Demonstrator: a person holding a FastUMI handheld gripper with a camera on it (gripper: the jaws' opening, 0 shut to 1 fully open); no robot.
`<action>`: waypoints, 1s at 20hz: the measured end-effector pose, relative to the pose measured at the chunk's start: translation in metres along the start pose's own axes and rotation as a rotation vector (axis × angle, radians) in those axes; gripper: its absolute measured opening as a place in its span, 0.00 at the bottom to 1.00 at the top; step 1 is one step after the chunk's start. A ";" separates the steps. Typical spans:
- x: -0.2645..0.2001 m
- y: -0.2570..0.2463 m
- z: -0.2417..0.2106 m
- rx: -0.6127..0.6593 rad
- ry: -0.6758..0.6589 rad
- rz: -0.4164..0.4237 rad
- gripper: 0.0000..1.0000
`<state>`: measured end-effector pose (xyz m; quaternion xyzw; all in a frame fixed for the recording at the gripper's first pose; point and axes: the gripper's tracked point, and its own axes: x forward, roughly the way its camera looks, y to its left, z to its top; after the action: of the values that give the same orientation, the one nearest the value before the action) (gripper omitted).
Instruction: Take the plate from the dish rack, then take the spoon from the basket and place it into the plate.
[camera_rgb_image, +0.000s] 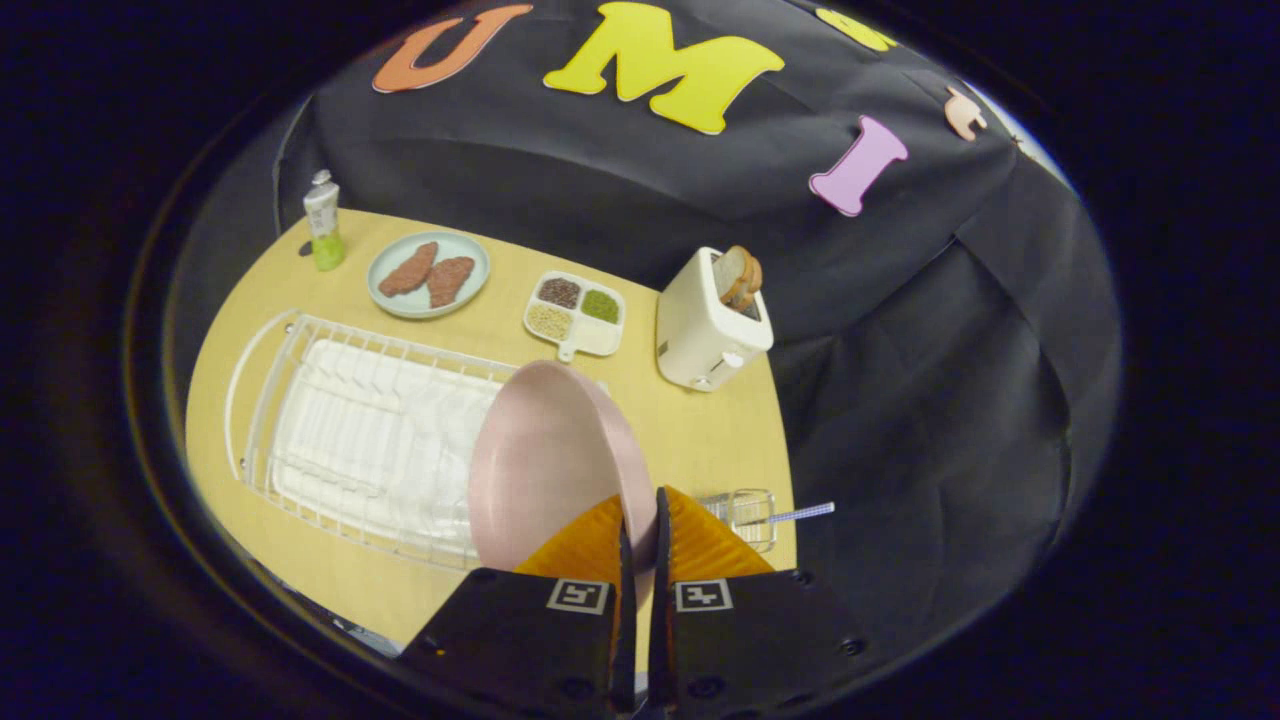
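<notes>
The jaws clenched the pink plate (545, 460) by its rim, above the white dish rack (300, 420), while the basket (745, 515) at four o'clock held the spoon (805, 513).

**A mock kitchen set up inside a booth**

We are looking at a staged kitchen counter rather than a real home. Beyond the fingers, a round wooden table (700, 440) is carrying kitchen things: a white wire dish rack (370, 440), a cream toaster (708, 325) holding bread slices (740, 275), a plate of meat pieces (428, 274), a divided tray of grains (575, 313) and a green-bottomed tube (323, 220). A small wire basket (745, 515) is sitting just ahead of the fingers. Black cloth (900, 350) is hanging behind the table as a wall, which is giving the booth away.
</notes>
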<state>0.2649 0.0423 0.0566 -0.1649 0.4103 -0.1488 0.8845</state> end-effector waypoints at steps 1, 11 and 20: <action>-0.004 0.002 -0.015 0.012 -0.001 0.064 0.10; 0.028 0.042 -0.171 0.199 0.008 0.598 0.10; 0.081 0.071 -0.227 0.201 -0.011 0.680 0.11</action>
<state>0.1489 0.0353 -0.1658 0.0679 0.4204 0.1154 0.8974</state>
